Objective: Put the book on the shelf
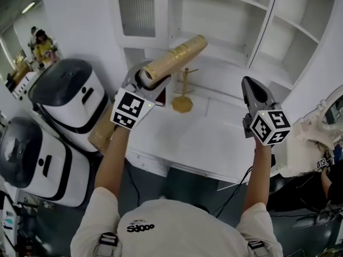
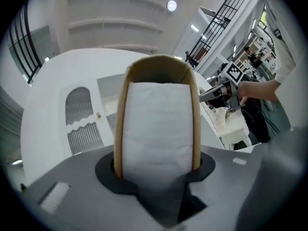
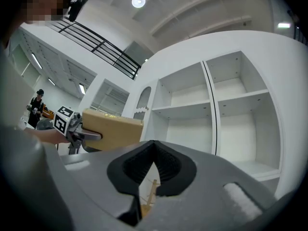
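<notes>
- Before the shelf [image 1: 225, 23], in the head view, I have the book [image 1: 177, 58] raised in the left gripper [image 1: 153, 79]. Its far end points toward the shelf's open middle bay and is not yet inside.
- Same view: the right gripper [image 1: 251, 87] is up level with the shelf's right bays. Its jaws are together and hold nothing. A wooden stand [image 1: 184, 92] sits on the counter under the shelf, below the book.
- Left gripper view: the jaws are clamped across the book's [image 2: 156, 124] thickness at its near end, tan covers against the pads and the white page edge facing me. The shelf's slatted door [image 2: 84, 121] is to the left behind it.
- Right gripper view: the closed jaws [image 3: 153, 165] point at the shelf's [image 3: 187, 129] empty bays. The book [image 3: 113, 129] and left gripper [image 3: 82, 134] sit left of them.
- My read on handling: it's a thick, stiff hardback with some weight, and held by one end it makes a long lever. The smooth cover could pivot in the pads, so I'd keep the clamp firm. A hold nearer the middle, or a steadying touch from the free gripper, would suit it better.
</notes>
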